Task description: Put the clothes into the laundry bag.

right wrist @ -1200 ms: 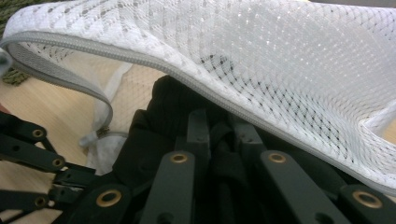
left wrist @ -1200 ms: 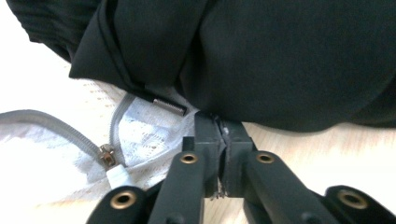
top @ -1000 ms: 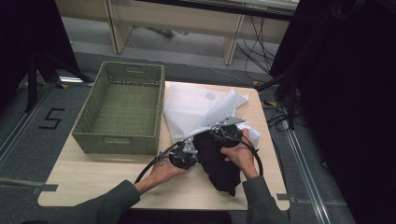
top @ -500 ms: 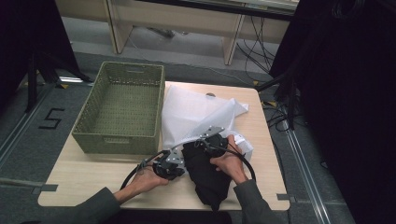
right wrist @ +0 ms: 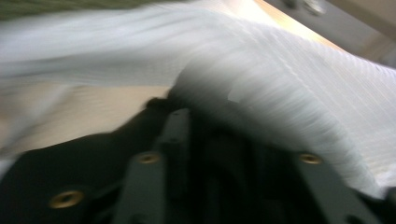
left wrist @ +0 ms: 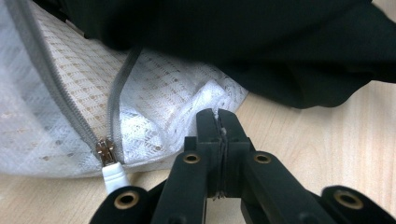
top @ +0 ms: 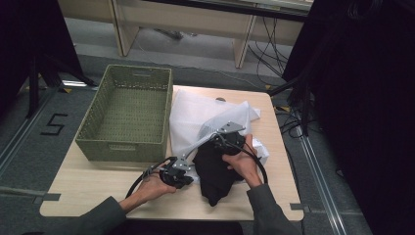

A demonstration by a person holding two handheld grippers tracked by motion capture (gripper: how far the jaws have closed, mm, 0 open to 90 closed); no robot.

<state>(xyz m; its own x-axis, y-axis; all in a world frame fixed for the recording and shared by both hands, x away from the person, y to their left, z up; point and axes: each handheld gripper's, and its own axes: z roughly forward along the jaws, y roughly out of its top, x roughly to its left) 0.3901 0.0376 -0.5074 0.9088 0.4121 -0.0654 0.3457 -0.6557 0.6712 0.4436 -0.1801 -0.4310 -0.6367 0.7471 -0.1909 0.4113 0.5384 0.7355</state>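
Black folded cloth garment (top: 215, 169) lies on the white mesh zippered laundry bag (top: 195, 115), just right of the left gripper (left wrist: 218, 122), clamped on the bag's edge. Right gripper (top: 226, 142) is atop the garment; its jaws have just been opening, grip unclear.

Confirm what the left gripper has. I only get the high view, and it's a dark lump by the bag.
Observer: In the left gripper view the left gripper has its jaws shut, with a bit of the white mesh bag edge pinched at the tips.
Operator: Is it on the zipper?
Observer: No. The zipper pull lies on the table beside the jaws, apart from them, and the two zip tracks spread open beyond it.
Operator: And the right one?
Observer: The right gripper view is blurred. The right gripper has just been opening its jaws, with the black garment around them. I can't tell if the pads press on it.
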